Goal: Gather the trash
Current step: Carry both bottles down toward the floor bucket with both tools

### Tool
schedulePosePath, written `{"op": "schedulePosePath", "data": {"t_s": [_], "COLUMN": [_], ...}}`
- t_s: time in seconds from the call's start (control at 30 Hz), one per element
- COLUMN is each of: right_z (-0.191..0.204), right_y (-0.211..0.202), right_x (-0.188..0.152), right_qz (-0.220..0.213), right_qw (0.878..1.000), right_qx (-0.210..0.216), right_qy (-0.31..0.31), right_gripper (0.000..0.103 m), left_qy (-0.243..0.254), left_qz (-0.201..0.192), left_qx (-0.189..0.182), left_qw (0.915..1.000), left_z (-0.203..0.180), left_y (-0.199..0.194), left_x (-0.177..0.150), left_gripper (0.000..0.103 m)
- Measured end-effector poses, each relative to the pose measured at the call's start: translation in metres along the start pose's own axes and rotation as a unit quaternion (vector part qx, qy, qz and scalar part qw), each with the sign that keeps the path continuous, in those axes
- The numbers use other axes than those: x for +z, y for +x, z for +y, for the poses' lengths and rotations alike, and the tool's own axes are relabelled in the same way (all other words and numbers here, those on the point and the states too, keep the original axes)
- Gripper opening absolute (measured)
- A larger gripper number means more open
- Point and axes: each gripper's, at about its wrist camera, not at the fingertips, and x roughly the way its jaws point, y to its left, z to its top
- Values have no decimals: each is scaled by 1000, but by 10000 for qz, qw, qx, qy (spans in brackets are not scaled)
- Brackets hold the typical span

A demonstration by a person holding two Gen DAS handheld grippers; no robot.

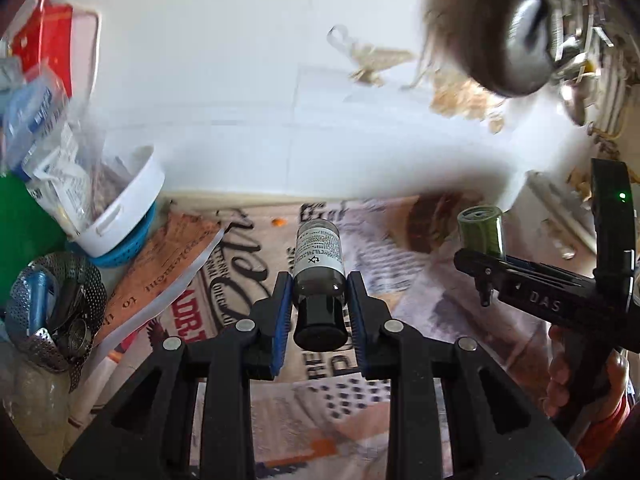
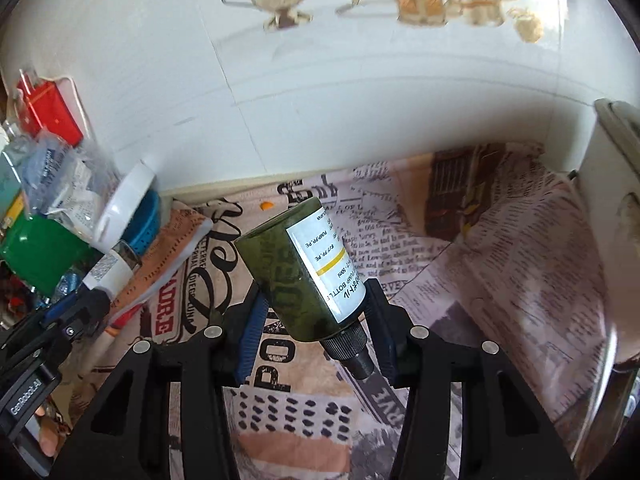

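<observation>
A: Left view?
B: My left tongs [image 1: 318, 300] clench the grey bottle [image 1: 318, 256], cap toward me, lifted clear of the tablecloth [image 1: 400, 280].
A: Right view?
B: Right tongs [image 2: 316, 320] grip the green bottle [image 2: 296, 272], tilted toward 11 o'clock; both probably bin-bound.

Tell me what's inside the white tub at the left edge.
The white tub holds clear plastic packets with printed labels, piled above its rim. It sits tilted on a blue perforated basket. Anything beneath the packets is hidden by them and by the tub's wall.
</observation>
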Motion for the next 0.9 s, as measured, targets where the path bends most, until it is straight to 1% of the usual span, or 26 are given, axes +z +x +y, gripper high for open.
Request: {"op": "schedulePosePath", "data": {"t_s": [0.1,0.2,0.3,0.43,0.57,0.67,0.73,0.9], "right_z": [-8,-11,-10,-4,9,17,18,40], "right_y": [-54,-99,-132,-175,-203,-216,-223,-231], "right_x": [-6,-14,-20,-33,-55,-77,-91,-138], "right_qz": [-343,-572,-733,-953,-1045,-1022,-986,-904], "right_qw": [9993,9979,9963,9939,9927,9933,9938,9950], "right_qx": [127,273,362,495,555,537,518,289], "right_qy": [-53,-163,-257,-234,-221,-107,15,326], "right_gripper": [45,45,45,45,45,45,45,45], "left_qy": [12,-49,-40,-68,-68,-80,-51,85], "left_qz": [-316,-528,-679,-753,-788,-684,-606,-436], "left_qx": [40,77,85,78,61,-1,-30,-290], "left_qw": [9995,9986,9976,9971,9968,9976,9981,9986], "left_z": [-32,-60,-80,-93,-95,-92,-86,-60], "left_y": [-39,-78,-115,-152,-176,-189,-197,-222], "left_x": [-7,-17,-28,-39,-55,-69,-82,-118], "left_gripper": [26,27,27,27,26,27,27,27]}}
